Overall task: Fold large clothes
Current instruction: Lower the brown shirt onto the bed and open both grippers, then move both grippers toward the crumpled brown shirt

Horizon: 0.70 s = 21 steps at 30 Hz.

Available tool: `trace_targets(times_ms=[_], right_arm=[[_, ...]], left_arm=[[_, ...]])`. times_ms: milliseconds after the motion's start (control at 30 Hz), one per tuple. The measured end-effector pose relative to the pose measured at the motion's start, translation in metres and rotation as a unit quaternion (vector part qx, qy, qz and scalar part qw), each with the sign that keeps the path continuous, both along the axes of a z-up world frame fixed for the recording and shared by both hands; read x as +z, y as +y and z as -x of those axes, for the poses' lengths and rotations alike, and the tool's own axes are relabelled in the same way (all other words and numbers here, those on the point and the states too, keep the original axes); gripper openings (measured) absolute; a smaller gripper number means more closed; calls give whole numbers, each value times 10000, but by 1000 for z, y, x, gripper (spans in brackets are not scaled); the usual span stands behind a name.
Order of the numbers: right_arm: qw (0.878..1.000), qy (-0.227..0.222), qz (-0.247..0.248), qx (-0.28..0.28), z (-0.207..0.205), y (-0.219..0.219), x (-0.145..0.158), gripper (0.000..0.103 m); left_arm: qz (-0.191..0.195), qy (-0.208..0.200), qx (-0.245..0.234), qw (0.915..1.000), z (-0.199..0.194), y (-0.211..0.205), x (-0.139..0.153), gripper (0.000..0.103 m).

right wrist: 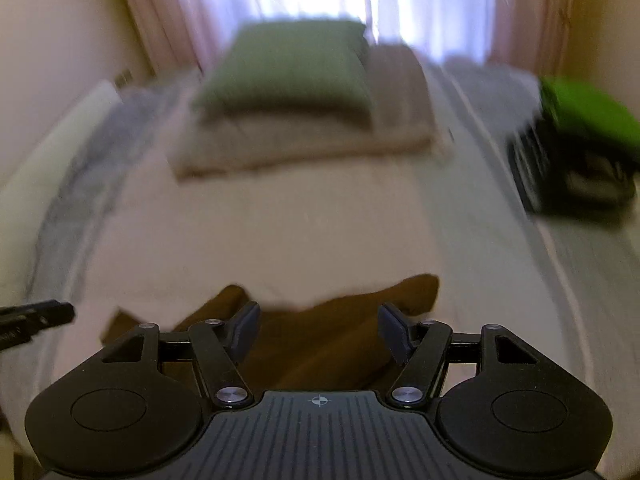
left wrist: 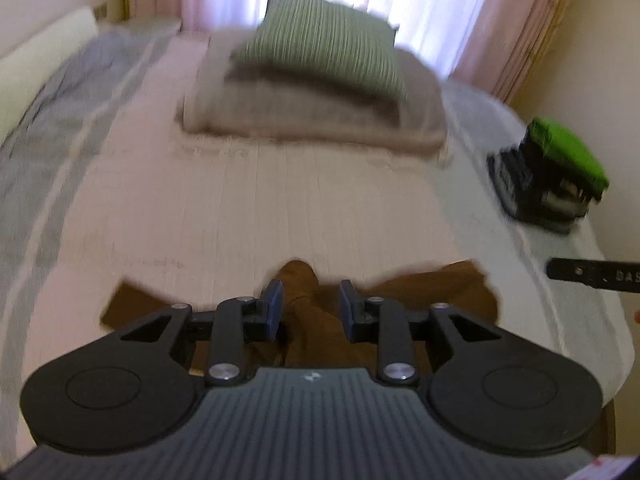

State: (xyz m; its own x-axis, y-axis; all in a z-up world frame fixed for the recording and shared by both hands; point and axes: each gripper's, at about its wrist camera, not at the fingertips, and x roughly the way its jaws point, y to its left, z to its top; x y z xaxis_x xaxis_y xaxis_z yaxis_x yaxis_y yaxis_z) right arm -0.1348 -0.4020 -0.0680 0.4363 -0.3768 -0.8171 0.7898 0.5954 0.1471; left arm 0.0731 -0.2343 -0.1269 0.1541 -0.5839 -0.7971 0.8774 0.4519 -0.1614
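A brown garment [left wrist: 432,288] lies spread at the near end of the bed, seen in the right wrist view as a flat brown sheet [right wrist: 400,292]. My left gripper [left wrist: 310,306] hangs over it with its blue pads a little apart. A raised fold of the brown cloth stands between them, with a gap beside the right pad. My right gripper [right wrist: 319,330] is wide open above the garment with nothing between its pads. Each view catches a black finger of the other gripper at its edge: the right one [left wrist: 592,276] and the left one [right wrist: 36,318].
The bed [left wrist: 240,200] has a pink sheet. A green striped pillow [left wrist: 320,44] rests on a folded beige blanket [left wrist: 312,120] at the far end. A stack of folded clothes with a green top [left wrist: 552,164] sits at the right edge. Curtains hang behind.
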Motion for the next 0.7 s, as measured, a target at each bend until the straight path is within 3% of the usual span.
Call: trace_targets(times_ms=[167,333,700], right_arm=[[9982,336,-487,-64,61,9,-25,62],[9965,412,-725,-33,85,19,-38,62],[9953,436,-856,-123,63,63,-48,62]], left_arm=[[-784,-68,73,9969,24,27,-18,32],[-1250,-92,-59,9921,38,48,-24,38],[-1222,-125,-796,9892,42,62,-20,45]])
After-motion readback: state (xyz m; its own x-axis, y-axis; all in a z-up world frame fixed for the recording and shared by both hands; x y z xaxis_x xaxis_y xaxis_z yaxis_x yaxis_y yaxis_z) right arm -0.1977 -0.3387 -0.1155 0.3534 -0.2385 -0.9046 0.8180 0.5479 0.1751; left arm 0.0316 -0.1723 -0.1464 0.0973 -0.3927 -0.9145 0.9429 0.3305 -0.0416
